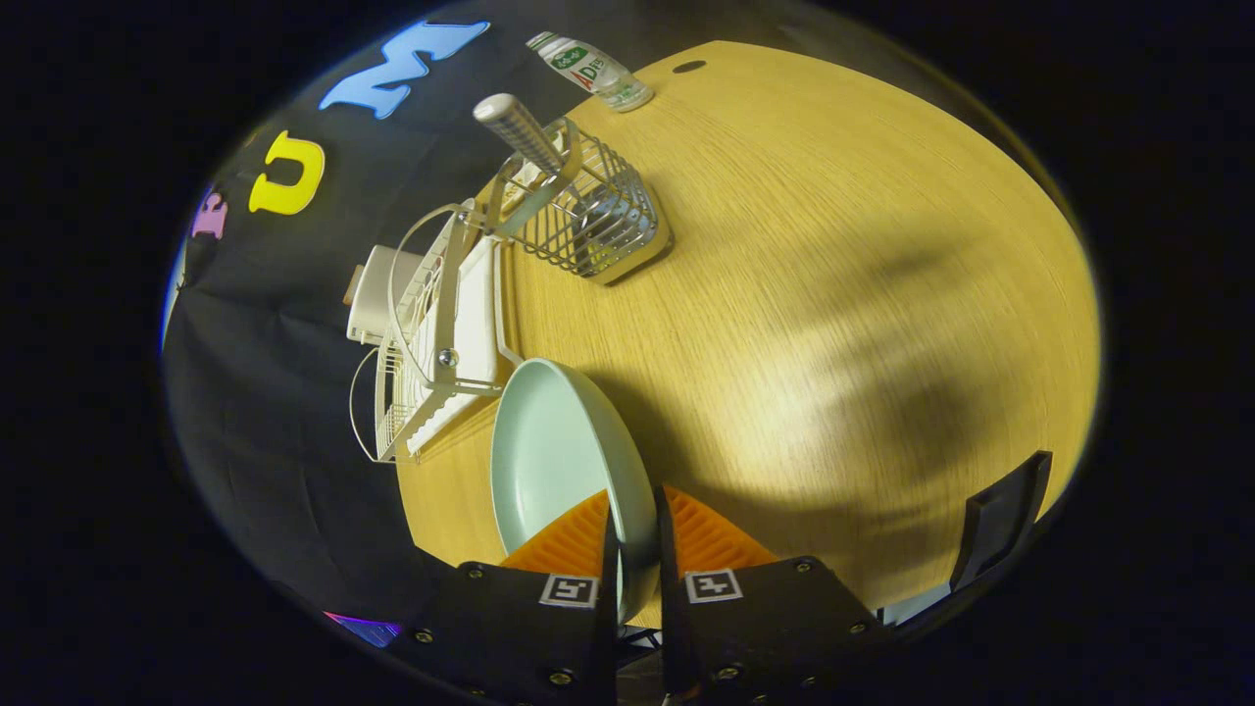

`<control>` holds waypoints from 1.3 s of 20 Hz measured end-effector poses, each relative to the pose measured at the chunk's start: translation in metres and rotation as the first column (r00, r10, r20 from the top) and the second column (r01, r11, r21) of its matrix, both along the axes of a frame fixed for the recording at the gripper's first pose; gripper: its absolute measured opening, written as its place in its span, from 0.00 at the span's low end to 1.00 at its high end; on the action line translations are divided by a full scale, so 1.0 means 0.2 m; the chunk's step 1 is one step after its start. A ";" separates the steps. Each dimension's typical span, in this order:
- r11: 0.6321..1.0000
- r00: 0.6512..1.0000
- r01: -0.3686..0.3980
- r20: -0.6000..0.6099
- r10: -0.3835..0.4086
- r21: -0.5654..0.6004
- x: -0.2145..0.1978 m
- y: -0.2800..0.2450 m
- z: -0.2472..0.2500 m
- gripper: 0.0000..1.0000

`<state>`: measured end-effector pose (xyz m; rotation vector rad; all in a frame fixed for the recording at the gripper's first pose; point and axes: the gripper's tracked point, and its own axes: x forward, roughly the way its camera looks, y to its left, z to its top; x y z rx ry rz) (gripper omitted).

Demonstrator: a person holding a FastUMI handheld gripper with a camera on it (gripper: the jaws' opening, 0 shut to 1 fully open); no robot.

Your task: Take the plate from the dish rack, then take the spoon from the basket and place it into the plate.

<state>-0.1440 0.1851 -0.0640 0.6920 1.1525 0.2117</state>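
1. One gripper (pixel 635 534) shows, its two fingers drawn in narrow with both clamped on the rim of the plate, one finger on each face.
2. One pale mint-green round plate (pixel 549 456) is held on edge between the fingers, its hollow face turned toward the dish rack; its far rim sits just beside the near end of the rack, over the table.
3. One white wire dish rack (pixel 431 333) with a white drip tray lies along the table edge by the black cloth wall; everything below is placed from this rack.
4. One white wire basket (pixel 588 221), square and open-topped, stands on the table just beyond the far end of the rack.
5. One utensil with a grey ribbed handle (pixel 518 132) sticks up at a tilt out of the basket; its working end is hidden inside the wires, so I cannot tell for sure that it is the spoon.
6. One clear plastic bottle (pixel 591 71) with a green and white label stands farther beyond the basket, well apart from the rack; red letters show on the label but are too bent to read.
7. One white box-like object (pixel 377 294) sits behind the rack against the cloth.
8. One light wooden table (pixel 833 294) bears all of it.
9. Each finger base carries one square black-and-white marker, two in all.
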 end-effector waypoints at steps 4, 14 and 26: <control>0.990 0.989 0.002 0.149 0.020 -0.141 0.09 -0.13 0.08 0.35; 0.933 0.730 0.170 0.676 0.096 -0.317 0.27 -0.33 0.70 0.95; 0.858 0.417 0.378 0.892 0.177 -0.347 0.46 -0.45 0.89 0.99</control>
